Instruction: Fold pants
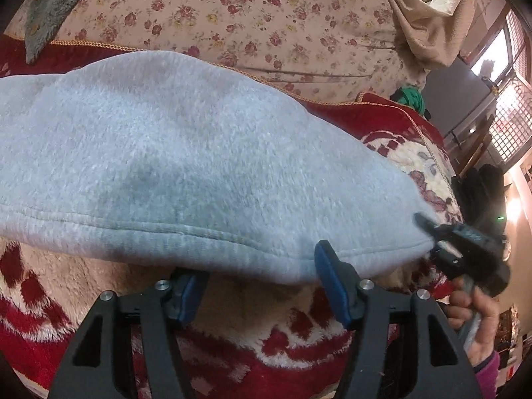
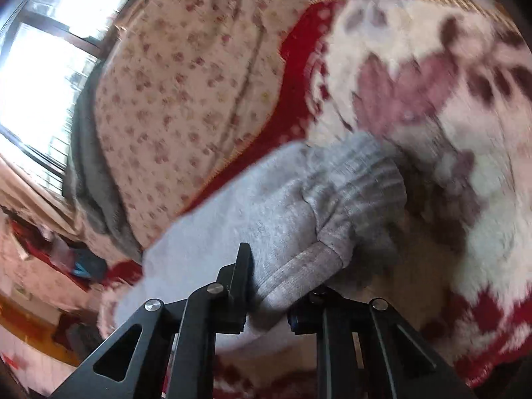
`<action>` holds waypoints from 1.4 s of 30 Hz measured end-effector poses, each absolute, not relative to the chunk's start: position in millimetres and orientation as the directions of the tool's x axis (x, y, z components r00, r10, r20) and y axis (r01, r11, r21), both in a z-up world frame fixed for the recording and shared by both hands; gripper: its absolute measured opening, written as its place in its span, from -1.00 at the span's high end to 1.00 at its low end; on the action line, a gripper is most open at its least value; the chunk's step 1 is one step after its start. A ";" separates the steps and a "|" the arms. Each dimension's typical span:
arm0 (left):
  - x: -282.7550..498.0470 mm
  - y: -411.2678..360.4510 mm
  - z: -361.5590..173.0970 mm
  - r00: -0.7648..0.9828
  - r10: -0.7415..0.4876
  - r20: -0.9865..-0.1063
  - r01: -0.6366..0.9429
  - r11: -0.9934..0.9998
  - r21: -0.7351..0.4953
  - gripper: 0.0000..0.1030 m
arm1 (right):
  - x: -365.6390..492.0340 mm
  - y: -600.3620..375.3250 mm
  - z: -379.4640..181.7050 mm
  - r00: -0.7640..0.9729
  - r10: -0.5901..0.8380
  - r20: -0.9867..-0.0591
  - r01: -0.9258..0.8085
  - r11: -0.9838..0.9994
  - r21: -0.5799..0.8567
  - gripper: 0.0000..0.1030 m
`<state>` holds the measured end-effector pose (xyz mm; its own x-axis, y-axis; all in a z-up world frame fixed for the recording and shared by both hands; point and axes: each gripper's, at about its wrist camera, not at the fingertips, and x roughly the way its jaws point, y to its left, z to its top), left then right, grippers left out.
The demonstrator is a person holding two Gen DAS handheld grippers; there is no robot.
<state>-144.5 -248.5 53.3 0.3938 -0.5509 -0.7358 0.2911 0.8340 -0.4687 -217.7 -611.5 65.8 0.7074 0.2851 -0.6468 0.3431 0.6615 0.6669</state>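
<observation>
Light grey fleece pants (image 1: 173, 173) lie across a red and cream patterned blanket (image 1: 232, 339). In the left wrist view my left gripper (image 1: 262, 286) is open at the pants' near hem; the hem drapes over its left blue pad while the right pad (image 1: 332, 286) shows in front of the cloth. My right gripper (image 1: 432, 232) shows at the pants' right corner, held by a hand. In the right wrist view my right gripper (image 2: 276, 286) is shut on the ribbed cuff end of the pants (image 2: 299, 219), which looks lifted and bunched.
A floral quilt (image 1: 249, 20) is heaped behind the blanket, with a grey fuzzy cloth (image 1: 50, 6) at far left and a beige cloth (image 1: 429, 23) at far right. A window (image 2: 50, 63) and room clutter lie beyond the bed edge.
</observation>
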 end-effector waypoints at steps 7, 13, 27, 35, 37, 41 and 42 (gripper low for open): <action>-160.8 -218.4 78.9 0.432 -0.555 -0.711 0.331 0.831 -0.448 -0.45 | -244.1 -613.8 91.5 0.622 0.100 -0.776 0.470 0.746 0.473 -0.55; -158.2 -161.2 102.1 0.551 -0.475 -0.686 0.259 0.879 -0.401 -0.55 | -230.6 -570.9 137.7 0.685 0.120 -0.719 0.314 0.842 0.439 -0.55; -90.5 12.0 104.2 0.684 -0.161 -0.712 -0.095 0.947 -0.306 -0.62 | -30.5 -315.7 98.7 0.501 0.438 -0.746 -0.128 0.890 0.437 -0.43; -55.3 75.7 56.6 0.612 -0.191 -0.768 -0.226 0.888 -0.400 -0.62 | 19.5 -303.6 52.4 0.416 0.311 -0.854 -0.041 0.945 0.324 -0.34; -62.3 78.1 62.5 0.629 -0.203 -0.750 -0.215 0.882 -0.419 -0.62 | 13.3 -289.9 68.4 0.434 0.286 -0.855 -0.102 0.958 0.268 -0.34; -90.6 90.3 87.8 0.724 -0.157 -0.672 -0.215 0.873 -0.437 -0.73 | -0.7 -245.6 106.2 0.435 0.396 -0.809 -0.289 0.912 0.291 -0.40; -96.4 94.0 91.5 0.738 -0.147 -0.659 -0.219 0.871 -0.440 -0.78 | -1.7 -231.1 111.3 0.420 0.428 -0.800 -0.341 0.891 0.298 -0.43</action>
<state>-96.4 94.0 91.5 0.7377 -0.1474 -0.6588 -0.2187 0.8711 -0.4397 -1.7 -231.1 111.3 0.4201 0.4283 -0.8000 -0.3413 0.8914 0.2981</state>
